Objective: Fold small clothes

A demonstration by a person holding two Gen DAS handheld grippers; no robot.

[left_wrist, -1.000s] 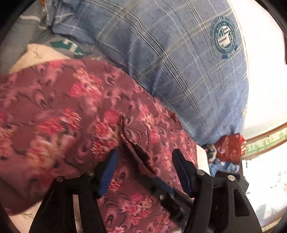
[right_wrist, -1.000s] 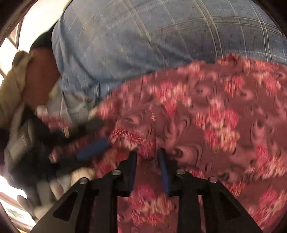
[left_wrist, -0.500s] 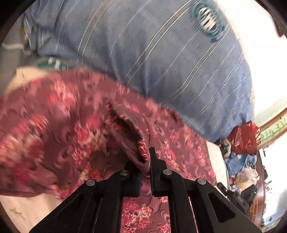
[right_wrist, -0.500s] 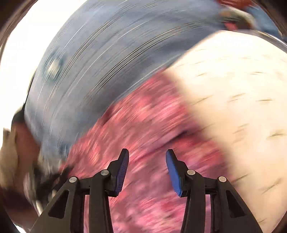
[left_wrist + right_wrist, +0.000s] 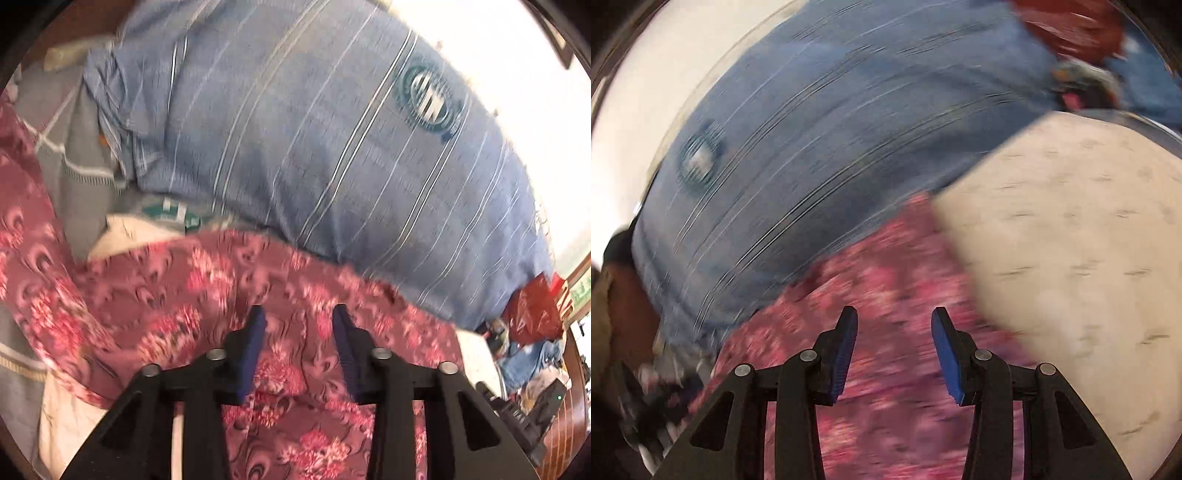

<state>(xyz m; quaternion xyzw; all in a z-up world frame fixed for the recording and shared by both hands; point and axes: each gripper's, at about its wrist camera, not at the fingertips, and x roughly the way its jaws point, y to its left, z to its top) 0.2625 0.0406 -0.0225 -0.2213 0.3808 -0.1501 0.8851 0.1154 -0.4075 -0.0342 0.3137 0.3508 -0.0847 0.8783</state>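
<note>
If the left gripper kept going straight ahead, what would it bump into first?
Most likely the pink flowery cloth. The left gripper is open and that cloth fills the space between and just beyond its fingers. The big blue striped pillow lies farther on. Depth is hard to judge.

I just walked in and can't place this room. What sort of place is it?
Probably a bedroom at home: a big blue striped pillow, a cream patterned bedsheet, and a pink floral fabric garment spread on it.

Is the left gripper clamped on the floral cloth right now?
No. In the left wrist view the left gripper stands open, its blue pads apart, with the floral cloth lying loose between and below them.
</note>
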